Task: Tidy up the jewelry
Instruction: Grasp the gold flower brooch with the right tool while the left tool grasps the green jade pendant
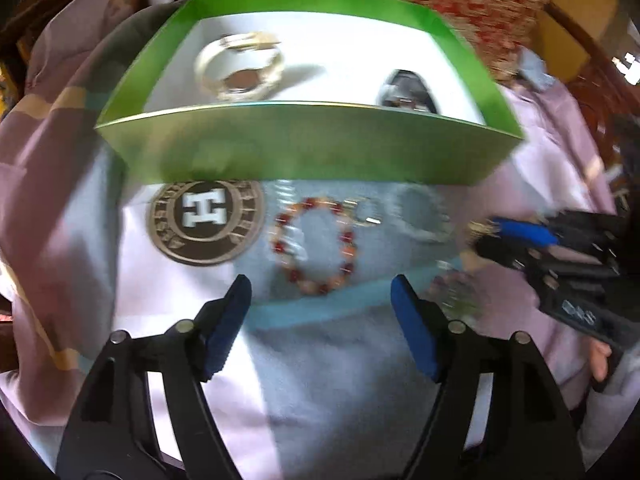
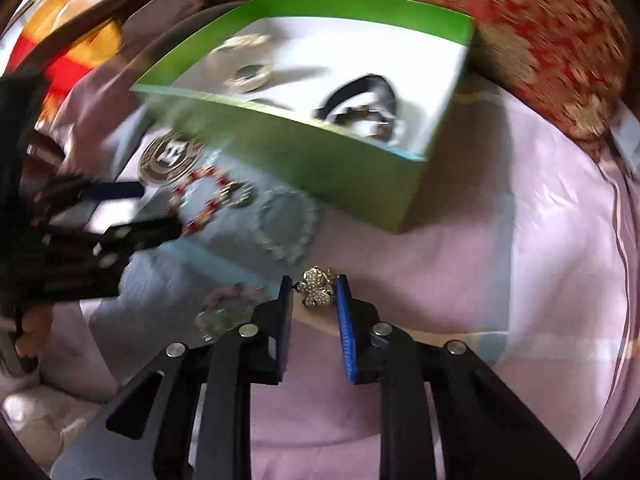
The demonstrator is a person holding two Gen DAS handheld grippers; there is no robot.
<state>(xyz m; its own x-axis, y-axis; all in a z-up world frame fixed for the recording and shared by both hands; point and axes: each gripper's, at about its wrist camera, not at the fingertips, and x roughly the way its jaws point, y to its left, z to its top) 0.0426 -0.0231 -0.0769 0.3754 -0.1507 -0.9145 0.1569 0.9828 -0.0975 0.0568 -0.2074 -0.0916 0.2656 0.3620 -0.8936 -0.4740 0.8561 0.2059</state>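
Note:
A green box (image 1: 308, 140) (image 2: 320, 160) lies open on the cloth, holding a pale bracelet (image 1: 240, 66) (image 2: 246, 60) and a dark watch (image 1: 408, 90) (image 2: 360, 108). In front of it lie a red beaded bracelet (image 1: 314, 242) (image 2: 200, 200), a clear beaded bracelet (image 1: 420, 216) (image 2: 286, 226) and a small metal piece (image 2: 236, 196). My left gripper (image 1: 322, 288) is open, just short of the red bracelet. My right gripper (image 2: 314, 286) is shut on a sparkly butterfly brooch (image 2: 316, 294), held above the cloth; it also shows in the left wrist view (image 1: 484, 236).
A round "H" emblem (image 1: 206, 222) (image 2: 170, 156) is on the pale blue and lilac cloth (image 2: 500, 260). Another clear bead bracelet (image 2: 224, 308) (image 1: 456, 288) lies near my right gripper. A red patterned cushion (image 2: 540, 40) sits behind the box. My left gripper shows at left in the right wrist view (image 2: 120, 212).

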